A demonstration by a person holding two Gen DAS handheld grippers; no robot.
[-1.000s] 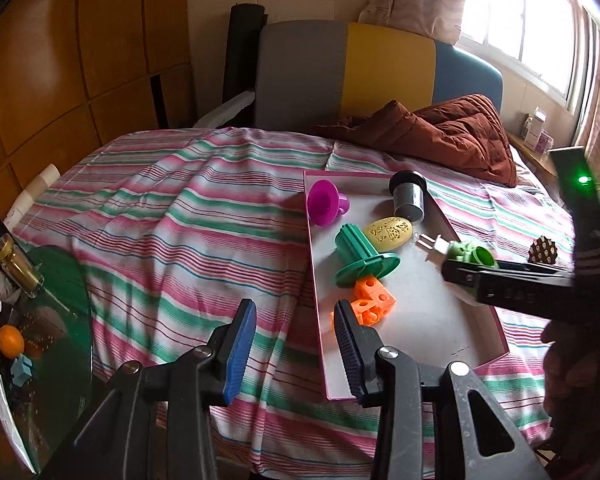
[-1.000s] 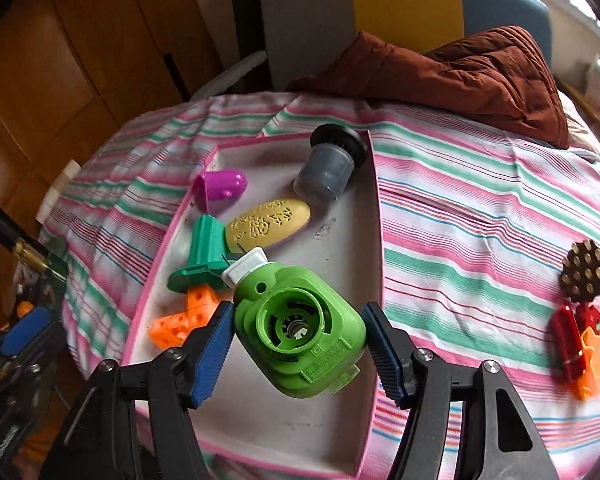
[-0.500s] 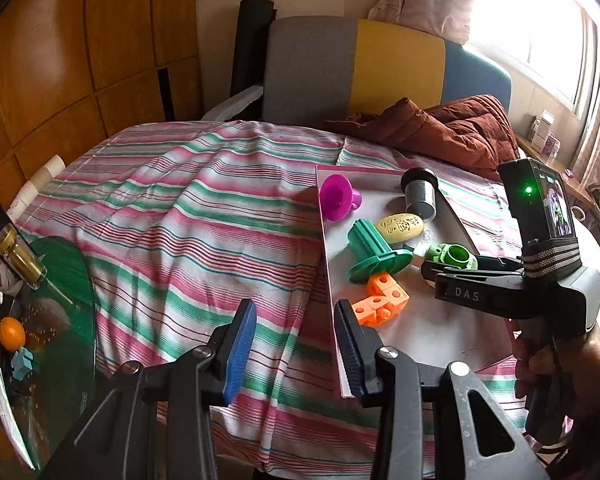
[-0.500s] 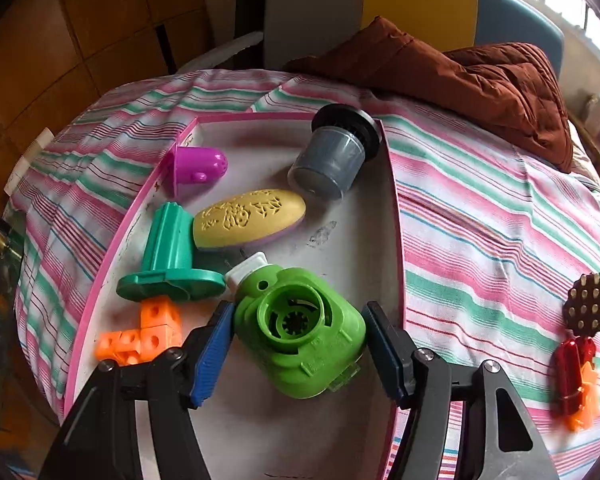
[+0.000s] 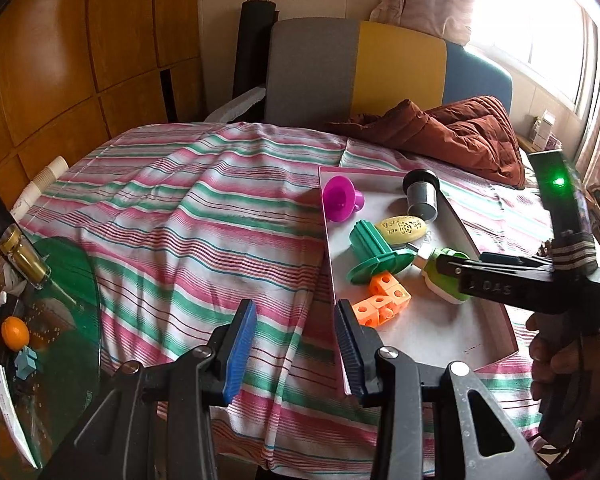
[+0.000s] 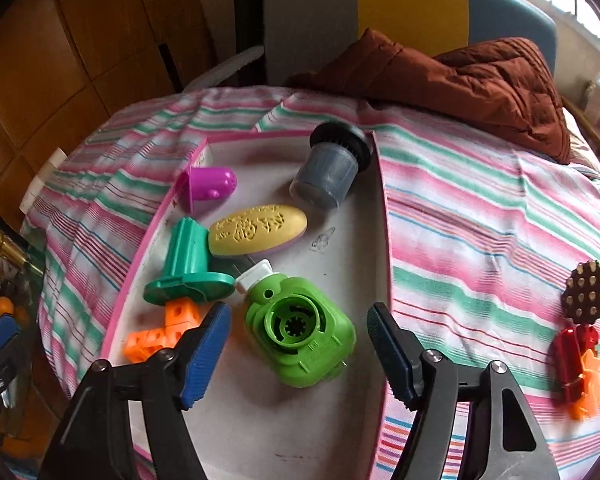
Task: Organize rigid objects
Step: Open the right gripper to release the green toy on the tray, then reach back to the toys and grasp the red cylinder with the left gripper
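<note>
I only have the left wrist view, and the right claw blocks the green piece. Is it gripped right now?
Observer: No. The right claw has just been opening; both pads stand clear of the green piece, which lies on the tray.
Operator: Which way up?
Observer: Its round socket faces up, with the white nozzle toward the teal piece.
Operator: Anything off the tray?
Observer: A brown studded disc and a red-and-orange piece on the striped cloth, to the tray's right.

The right gripper (image 5: 452, 266) body reads "DAS".
</note>
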